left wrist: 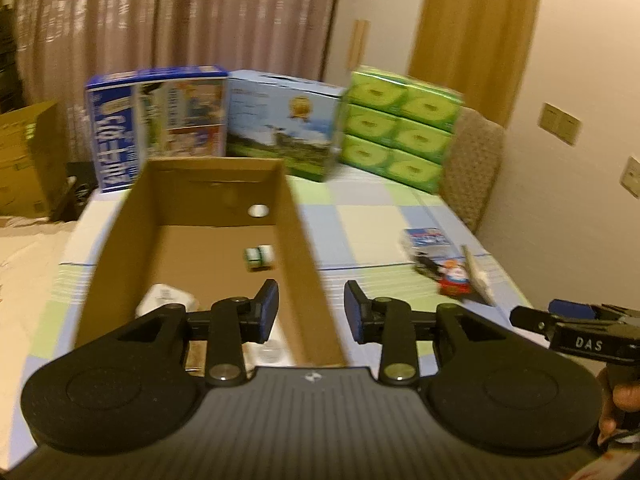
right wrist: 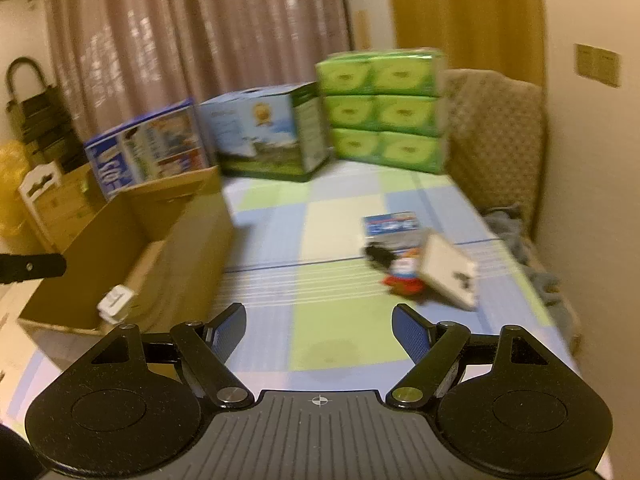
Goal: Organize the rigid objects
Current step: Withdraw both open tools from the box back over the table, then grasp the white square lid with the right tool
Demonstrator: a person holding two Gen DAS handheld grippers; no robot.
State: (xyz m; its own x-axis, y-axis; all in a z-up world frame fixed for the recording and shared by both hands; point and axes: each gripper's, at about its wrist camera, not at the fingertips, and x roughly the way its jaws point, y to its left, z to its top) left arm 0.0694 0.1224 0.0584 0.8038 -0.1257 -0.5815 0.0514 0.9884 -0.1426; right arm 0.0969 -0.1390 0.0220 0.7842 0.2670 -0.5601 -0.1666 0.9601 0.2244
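Up close, the left gripper [left wrist: 312,310] has its blue-padded fingers [left wrist: 268,312] a little way apart with nothing held; the near right wall of the open cardboard box [left wrist: 304,248] shows in the gap between them. Inside that box lie a small green and white item [left wrist: 259,258], a white block [left wrist: 166,300] near the left finger, and a round white piece [left wrist: 272,352] just under the fingers. The right gripper [right wrist: 318,332] stands wider, its fingers [right wrist: 412,334] spread over bare checked cloth, gripping nothing. Ahead of it, well apart, sits a loose cluster on the tabletop [right wrist: 340,220]: a red and white toy figure [right wrist: 402,276], a tilted white card [right wrist: 448,276] touching it, a black object [right wrist: 380,256] and a blue packet [right wrist: 392,224] behind. The cardboard box stands to the left of this cluster. Along the far edge are a blue carton [left wrist: 156,120], a carton with a landscape print [left wrist: 284,128] and a stack of green tissue packs [left wrist: 400,124]. Curtains [left wrist: 160,40] hang behind. Motion blur softens much detail.
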